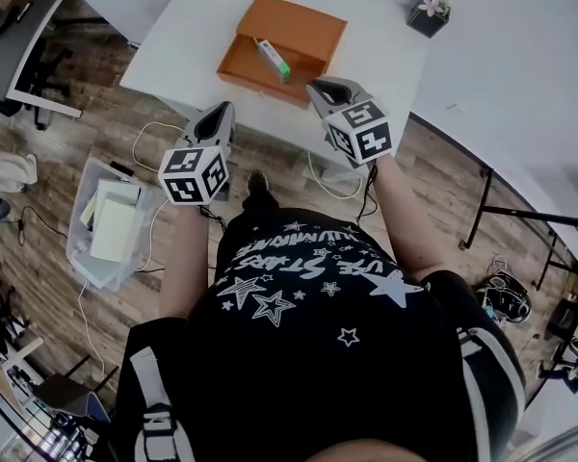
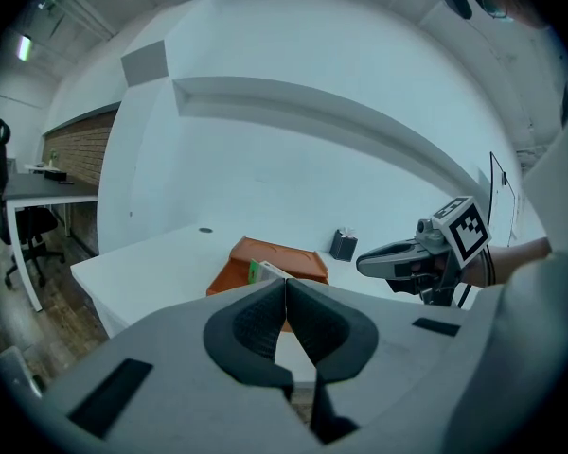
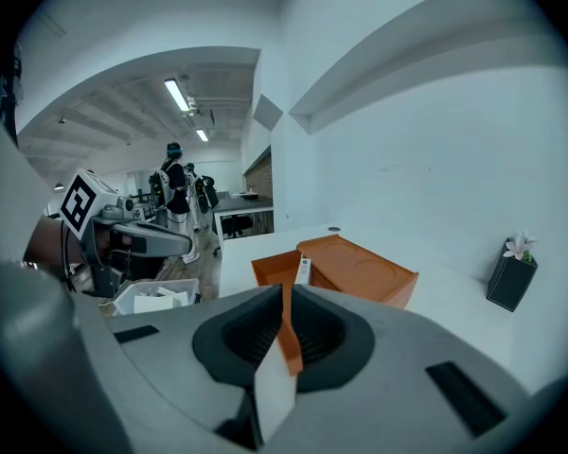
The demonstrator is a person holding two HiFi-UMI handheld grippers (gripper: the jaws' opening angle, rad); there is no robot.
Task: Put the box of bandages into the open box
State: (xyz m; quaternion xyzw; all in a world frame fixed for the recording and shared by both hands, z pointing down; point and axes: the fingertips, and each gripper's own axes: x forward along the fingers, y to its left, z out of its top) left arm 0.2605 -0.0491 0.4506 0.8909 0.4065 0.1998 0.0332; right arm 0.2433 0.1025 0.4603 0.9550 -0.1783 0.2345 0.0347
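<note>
An orange box [image 1: 239, 69] lies open on the white table [image 1: 183, 46], its lid [image 1: 294, 22] folded back behind the tray. The white and green box of bandages [image 1: 272, 59] rests tilted inside the tray. It also shows in the left gripper view as the bandage box [image 2: 258, 270] and in the right gripper view as the bandage box [image 3: 303, 270]. My left gripper [image 1: 222, 110] hangs off the table's near edge, shut and empty. My right gripper [image 1: 319, 87] is just over that edge, right of the tray, also shut with nothing between its jaws.
A small dark pot with a flower [image 1: 429, 12] stands at the table's far right. On the wooden floor to my left sits a clear bin of papers [image 1: 106, 224] with cables around it. A desk [image 1: 19, 37] is further left. A black table frame [image 1: 482, 210] is at my right.
</note>
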